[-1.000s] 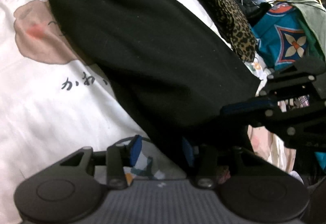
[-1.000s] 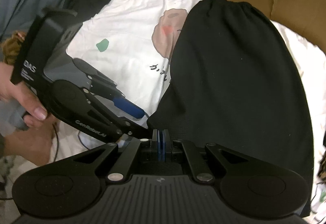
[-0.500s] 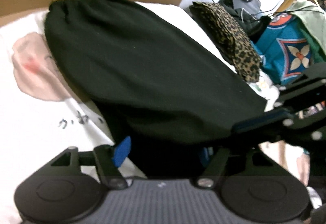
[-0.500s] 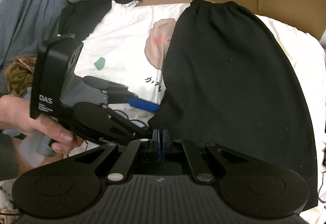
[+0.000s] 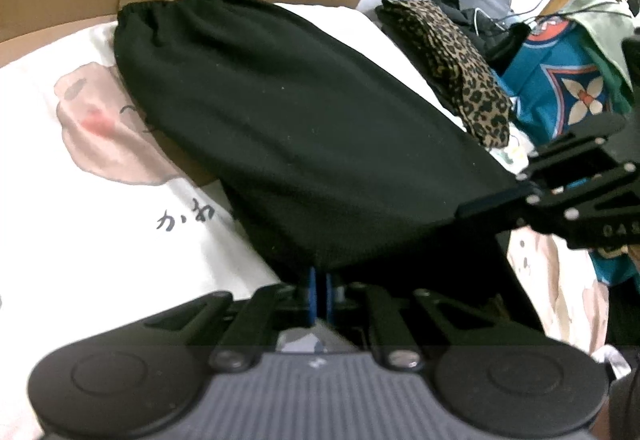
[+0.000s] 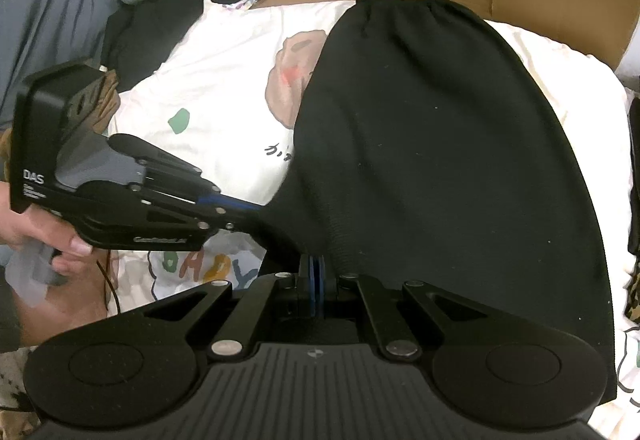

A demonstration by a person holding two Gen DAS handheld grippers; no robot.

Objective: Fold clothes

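Garment: we see one black skirt [image 6: 440,159], plain knit cloth with a gathered elastic waistband [image 6: 404,5].
Pose: we see it spread long, waistband at the far end, near hem lifted off the surface.
Place: we find it lying over a white printed sheet.

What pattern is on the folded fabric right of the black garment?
Leopard print, tan with dark spots; clearest in the left wrist view.

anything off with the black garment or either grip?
Nothing stands out. The black garment is undamaged, its near hem pinched by the left gripper and right gripper, both shut on it, over the white printed sheet.
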